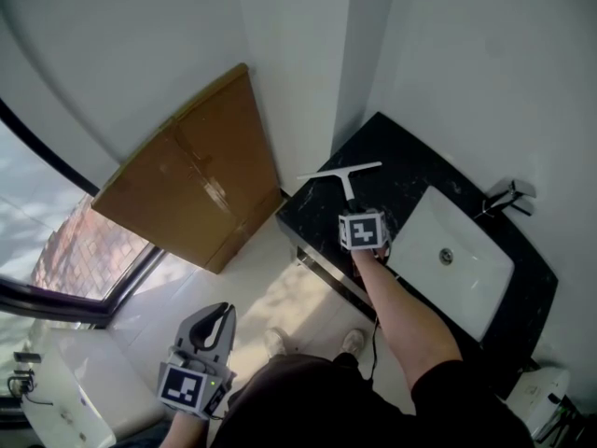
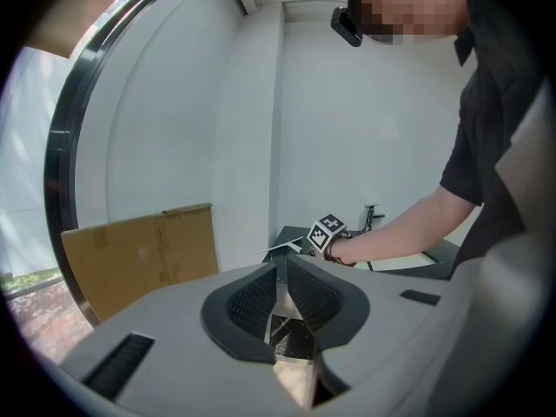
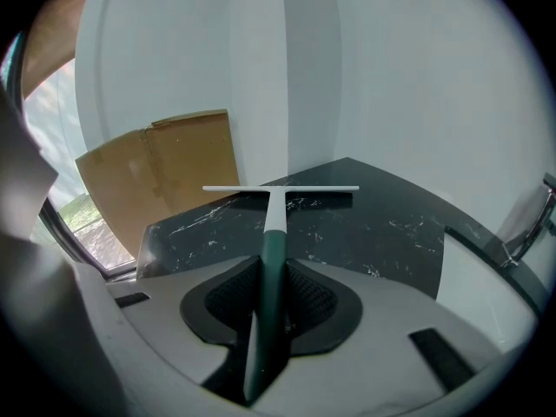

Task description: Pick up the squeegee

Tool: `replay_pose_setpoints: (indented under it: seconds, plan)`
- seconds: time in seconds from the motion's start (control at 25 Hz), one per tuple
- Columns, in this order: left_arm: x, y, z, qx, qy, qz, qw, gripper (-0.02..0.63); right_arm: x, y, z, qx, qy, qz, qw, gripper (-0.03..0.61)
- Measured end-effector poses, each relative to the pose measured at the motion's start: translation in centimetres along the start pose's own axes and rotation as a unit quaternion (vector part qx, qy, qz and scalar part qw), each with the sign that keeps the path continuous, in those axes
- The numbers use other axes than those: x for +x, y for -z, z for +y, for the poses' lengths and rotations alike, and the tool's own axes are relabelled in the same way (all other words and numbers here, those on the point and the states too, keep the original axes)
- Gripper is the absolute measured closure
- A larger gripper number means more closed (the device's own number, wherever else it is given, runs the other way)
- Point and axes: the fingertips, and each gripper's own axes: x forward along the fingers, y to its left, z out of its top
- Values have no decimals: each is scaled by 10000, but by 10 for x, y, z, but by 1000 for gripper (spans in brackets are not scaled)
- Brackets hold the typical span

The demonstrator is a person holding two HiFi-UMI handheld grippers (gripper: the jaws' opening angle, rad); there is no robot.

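A squeegee (image 1: pixel 341 172) with a white blade and a dark green handle (image 3: pixel 273 246) lies on the black marble counter (image 1: pixel 410 168), near its left end. My right gripper (image 1: pixel 355 211) is over the handle, and its two pads press on the handle from both sides. In the right gripper view the blade (image 3: pixel 280 188) lies crosswise just ahead of the jaws (image 3: pixel 272 272). My left gripper (image 1: pixel 211 329) hangs low at the person's left side, away from the counter. Its pads (image 2: pixel 306 295) meet with nothing between them.
A white sink (image 1: pixel 466 255) is set into the counter right of the squeegee, with a chrome tap (image 1: pixel 508 197) behind it. A flat cardboard box (image 1: pixel 196 180) leans on the wall to the left. A curved window (image 1: pixel 65 250) runs along the floor's left side.
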Motion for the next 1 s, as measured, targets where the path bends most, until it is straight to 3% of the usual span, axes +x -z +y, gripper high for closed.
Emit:
replay_pose_setpoints:
  seconds: [0.44,1.0]
  plan:
    - [5,-6,-8,73,132,-116,9998,569,-40,-10,3,-40,-216,-654,9976,477]
    - [34,-25,-54,282,829,-394,9954,569,-191,-7,-7,-93,-824,-1900,9783,477]
